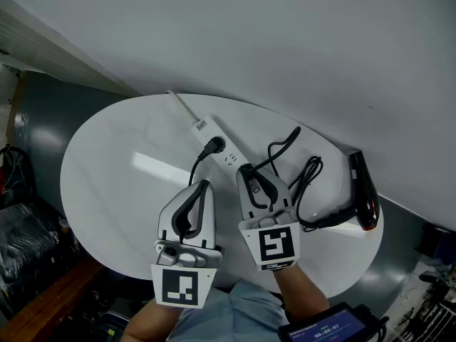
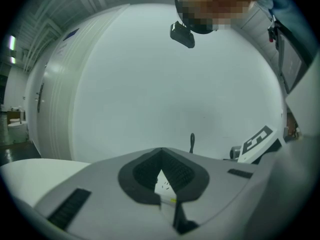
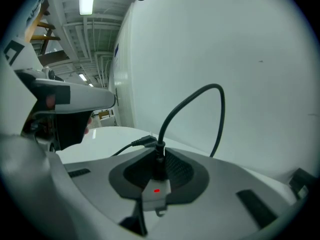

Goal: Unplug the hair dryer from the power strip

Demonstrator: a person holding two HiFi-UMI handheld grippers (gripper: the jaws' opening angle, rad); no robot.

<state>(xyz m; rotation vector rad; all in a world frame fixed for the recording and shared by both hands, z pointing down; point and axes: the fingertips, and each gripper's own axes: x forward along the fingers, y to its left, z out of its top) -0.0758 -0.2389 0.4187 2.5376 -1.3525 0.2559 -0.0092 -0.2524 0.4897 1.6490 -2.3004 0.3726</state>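
A white power strip (image 1: 204, 125) lies across the middle of the round white table (image 1: 107, 169). The black hair dryer (image 1: 364, 191) rests near the table's right edge, its cord (image 1: 308, 180) coiled and looping back to my right gripper (image 1: 247, 169). That gripper (image 3: 159, 151) is shut on the dryer's black plug (image 3: 159, 160) at the strip's near end, where a red light (image 3: 156, 190) glows. Whether the plug is still seated in its socket I cannot tell. My left gripper (image 1: 205, 184) hovers just short of the strip, tips together. Between its jaws (image 2: 161, 151) the strip (image 2: 163, 184) shows.
A second black plug (image 1: 214, 147) sits in the strip, and its cord runs down under the left gripper. A pale curved wall rises behind the table. Dark clutter stands at the far left (image 1: 18, 212). A device with a blue screen (image 1: 329, 328) is at the bottom right.
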